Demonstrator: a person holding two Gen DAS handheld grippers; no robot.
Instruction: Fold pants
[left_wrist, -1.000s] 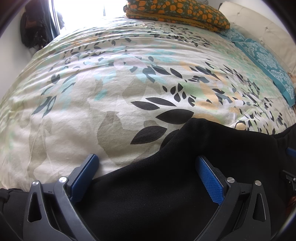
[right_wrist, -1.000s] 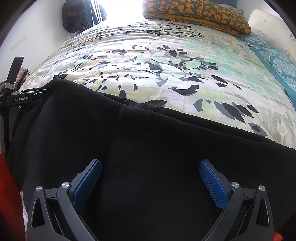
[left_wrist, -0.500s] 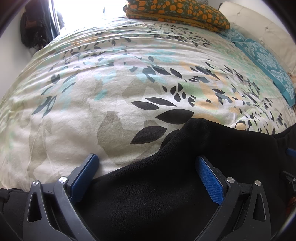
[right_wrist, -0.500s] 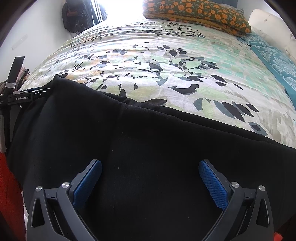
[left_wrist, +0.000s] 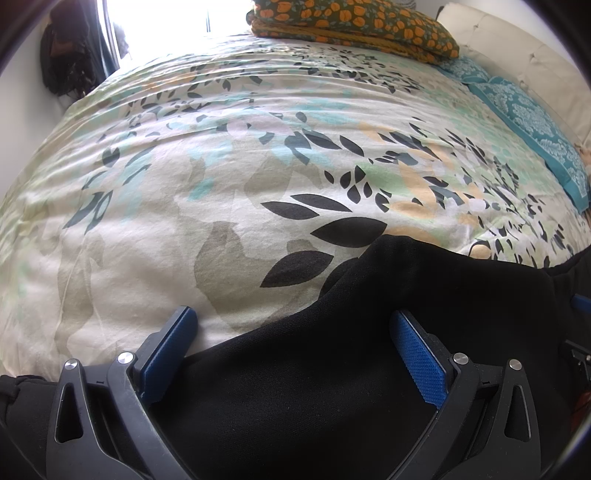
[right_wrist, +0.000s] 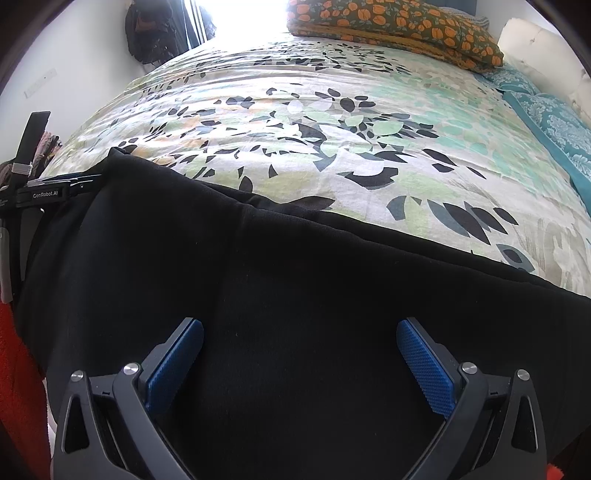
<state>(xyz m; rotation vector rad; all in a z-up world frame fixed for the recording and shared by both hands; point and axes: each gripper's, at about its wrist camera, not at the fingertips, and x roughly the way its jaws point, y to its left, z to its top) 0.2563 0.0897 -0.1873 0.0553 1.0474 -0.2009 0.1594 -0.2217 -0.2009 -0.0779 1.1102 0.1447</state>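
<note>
Across the lower half of both wrist views, black pants (right_wrist: 295, 314) spread flat on the leaf-print bedspread (left_wrist: 221, 166), filling the bottom of the frame and running off the lower edge. Looks like the very start of the fold, honestly: nothing gripped yet, no obvious fold made on the stretch that shows. Left gripper (left_wrist: 295, 354) spread wide, blue pads (left_wrist: 419, 360) well apart, hovering over the pants' edge in the lower middle of its view, left pad over bare bedspread and right pad over black cloth. Right gripper (right_wrist: 299, 365) equally wide, both pads above plain black fabric in the bottom centre, nothing between them but the flat surface. Far edge of the pants cutting diagonally from mid-left to lower right in the right view, slightly bunched into a ridge. Can't tell waistband from leg ends, too dark and featureless. Orange-flowered pillow (right_wrist: 395, 29) sitting in the upper right, teal cloth (left_wrist: 532, 125) down the right side, both well clear. Next move probably: dropping down to an edge or corner on each side, pinching actual fabric instead of skating over the top, then lifting both together and carrying over evenly. Soft, floppy knit, so likely to sag and slide if only one layer gets caught.
</note>
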